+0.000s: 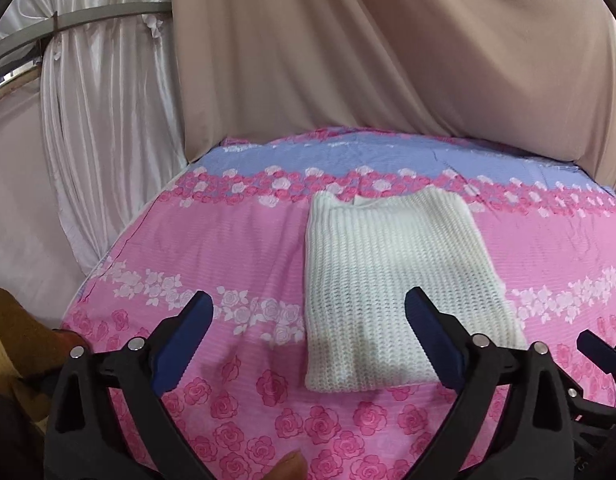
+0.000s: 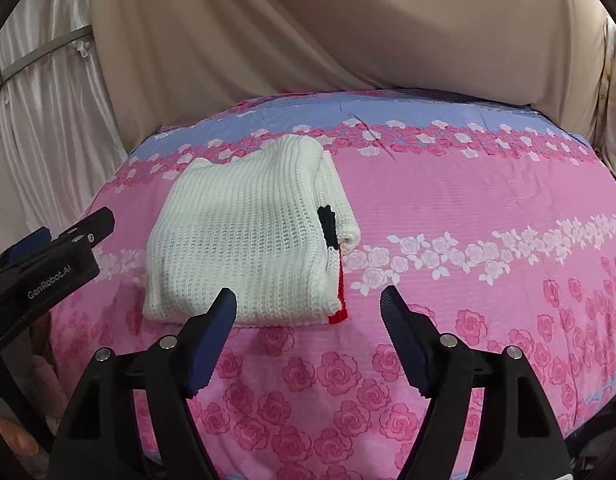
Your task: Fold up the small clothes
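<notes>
Folded white knit sweater (image 1: 391,280) on rose bedsheet (image 1: 188,240), just ahead of both tongs.
L gripper (image 1: 308,312) & R gripper (image 2: 308,308) spread, empty. Risk: loose right-edge layers w/ black-red trim (image 2: 335,256) may slip, unfolding it.

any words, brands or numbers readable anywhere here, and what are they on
"GenRobot.AI": white lettering on the black body of the left tool, seen in the right wrist view.
No other text shows: none on the white knit garment, the floral sheet or the curtains.
</notes>
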Motion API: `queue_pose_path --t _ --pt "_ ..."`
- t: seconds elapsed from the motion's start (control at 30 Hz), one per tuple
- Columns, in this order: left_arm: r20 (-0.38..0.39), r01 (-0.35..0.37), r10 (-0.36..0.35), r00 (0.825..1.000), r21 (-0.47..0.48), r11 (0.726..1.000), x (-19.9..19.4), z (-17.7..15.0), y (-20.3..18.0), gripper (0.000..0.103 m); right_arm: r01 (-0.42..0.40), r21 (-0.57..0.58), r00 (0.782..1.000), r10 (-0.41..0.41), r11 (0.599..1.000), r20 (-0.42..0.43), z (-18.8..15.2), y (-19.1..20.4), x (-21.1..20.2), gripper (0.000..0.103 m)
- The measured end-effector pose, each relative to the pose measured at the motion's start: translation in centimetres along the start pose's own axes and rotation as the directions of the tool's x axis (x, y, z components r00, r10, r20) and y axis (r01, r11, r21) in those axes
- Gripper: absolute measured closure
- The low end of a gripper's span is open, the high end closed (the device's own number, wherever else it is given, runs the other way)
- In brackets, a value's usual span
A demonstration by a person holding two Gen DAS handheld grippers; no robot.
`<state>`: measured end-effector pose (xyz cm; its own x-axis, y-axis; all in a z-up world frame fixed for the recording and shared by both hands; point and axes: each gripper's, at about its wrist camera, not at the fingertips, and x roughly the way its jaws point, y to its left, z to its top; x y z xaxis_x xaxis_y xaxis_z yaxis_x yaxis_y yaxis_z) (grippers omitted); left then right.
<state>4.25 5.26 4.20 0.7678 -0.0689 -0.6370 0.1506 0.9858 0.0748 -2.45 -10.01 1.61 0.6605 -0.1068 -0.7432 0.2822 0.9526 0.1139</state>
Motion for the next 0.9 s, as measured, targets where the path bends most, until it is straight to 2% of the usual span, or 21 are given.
queue_pose_path --t 0.17,0.3,0.47,0.9 --pt "0.022 0.005 -0.005 1.000 0.014 1.000 -1.3 -0.1 -0.7 0.005 -0.008 0.018 1.000 0.008 1.000 0.015 -0.6 -0.2 -0.7 0.029" --pt "-0.022 0.036 -0.036 0.999 -0.006 0.999 -1.4 -0.2 -0.7 0.005 -0.016 0.005 1.000 0.016 1.000 0.021 -0.8 0.1 -1.1 0.029" --pt "-0.042 0.037 -0.038 0.998 -0.031 0.999 -1.4 -0.5 -0.5 0.005 -0.020 -0.012 0.999 0.021 1.000 0.029 -1.0 0.4 -1.6 0.029" --pt "-0.104 -0.007 0.006 0.995 -0.010 1.000 -0.7 -1.6 -0.5 0.005 -0.016 -0.009 1.000 0.017 1.000 0.024 -1.2 0.9 -1.5 0.028"
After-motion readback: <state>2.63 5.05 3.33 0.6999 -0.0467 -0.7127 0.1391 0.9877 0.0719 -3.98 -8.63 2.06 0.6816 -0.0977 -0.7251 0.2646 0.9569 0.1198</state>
